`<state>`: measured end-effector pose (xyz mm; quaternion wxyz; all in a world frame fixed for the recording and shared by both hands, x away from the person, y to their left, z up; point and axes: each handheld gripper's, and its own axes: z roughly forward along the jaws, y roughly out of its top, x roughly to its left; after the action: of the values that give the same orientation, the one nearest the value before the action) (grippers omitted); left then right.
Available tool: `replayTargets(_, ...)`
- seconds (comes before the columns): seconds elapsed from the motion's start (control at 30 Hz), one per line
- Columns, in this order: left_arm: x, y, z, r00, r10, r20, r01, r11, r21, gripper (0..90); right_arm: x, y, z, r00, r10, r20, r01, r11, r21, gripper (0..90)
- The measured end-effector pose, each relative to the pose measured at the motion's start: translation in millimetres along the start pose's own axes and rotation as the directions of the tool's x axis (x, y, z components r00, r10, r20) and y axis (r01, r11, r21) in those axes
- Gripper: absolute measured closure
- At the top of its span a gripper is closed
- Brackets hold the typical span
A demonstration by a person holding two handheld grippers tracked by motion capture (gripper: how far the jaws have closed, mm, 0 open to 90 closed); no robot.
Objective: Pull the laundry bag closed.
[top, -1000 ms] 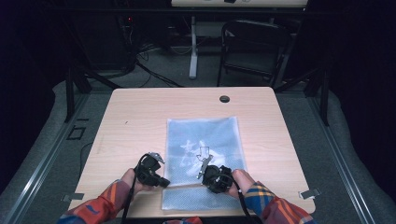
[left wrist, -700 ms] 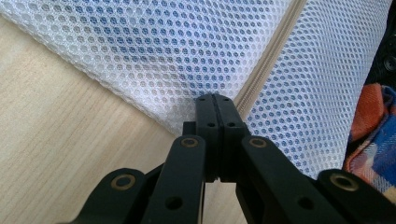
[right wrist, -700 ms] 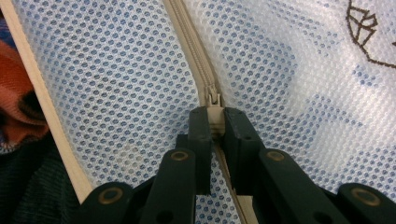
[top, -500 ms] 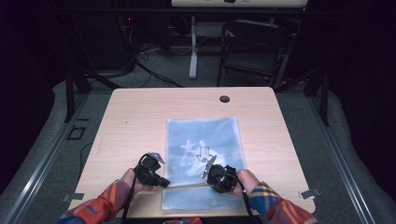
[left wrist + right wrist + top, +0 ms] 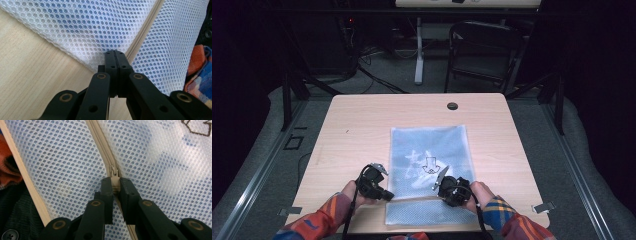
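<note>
1. The mesh bag point(image 5: 429, 165) lies flat on the table point(image 5: 357, 125), its long side running away from you and its near end close to the table edge in front of you
2. The zipper point(image 5: 100, 138) crosses the bag near that end, from your left hand to your right hand, so its long axis goes sideways between your two grippers. This line is what the next move depends on, I think: the slider can travel only along it
3. The zipper pull point(image 5: 114, 173) sits directly at the tips of your right gripper point(image 5: 115, 182), so the right hand is the one nearer to it. In the right gripper view the zipper tape continues away from the jaws, up and to the left of that picture
4. Your right gripper is closed on the zipper pull; a pale tab is pressed between the two jaws, which stand a little apart because of it
5. Your left gripper point(image 5: 115, 53) is fully closed at the left edge of the bag, just where the zipper ends. The jaws meet tight and seem to pinch the mesh edge there, but how much fabric is really caught I cannot tell
</note>
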<state>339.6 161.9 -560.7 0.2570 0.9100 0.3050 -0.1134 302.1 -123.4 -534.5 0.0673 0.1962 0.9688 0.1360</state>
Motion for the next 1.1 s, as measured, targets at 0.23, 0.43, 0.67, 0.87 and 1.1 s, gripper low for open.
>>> replayTargets(0.23, 0.3, -0.1, -0.2, 1.0000, 0.001, 0.004, -0.001, 1.0000, 0.002, 90.0, -1.9, -4.2, -1.6, 0.9999, 0.010, 0.000, -0.010, 1.000, 0.006, 82.1)
replayTargets(0.43, 0.4, -0.1, -0.2, 1.0000, 0.001, 0.005, -0.001, 1.0000, 0.002, 90.0, -3.1, -7.1, -2.7, 0.9998, 0.019, 0.000, -0.019, 1.000, 0.007, 82.1)
replayTargets(0.67, 0.4, -0.2, -0.1, 1.0000, 0.001, 0.005, -0.001, 1.0000, 0.000, 90.0, -5.4, -13.1, -3.5, 0.9995, 0.031, 0.003, -0.031, 0.999, 0.021, 82.1)
replayTargets(0.87, 0.5, -0.1, -0.2, 1.0000, 0.002, 0.005, -0.002, 1.0000, 0.002, 90.0, -6.1, -15.9, -4.2, 0.9996, 0.027, 0.007, -0.027, 0.999, 0.029, 82.1)
replayTargets(1.1, 0.4, -0.1, -0.2, 1.0000, 0.003, 0.005, -0.003, 1.0000, 0.001, 90.0, -7.8, -19.0, -5.5, 0.9992, 0.039, 0.003, -0.039, 0.999, 0.032, 82.1)
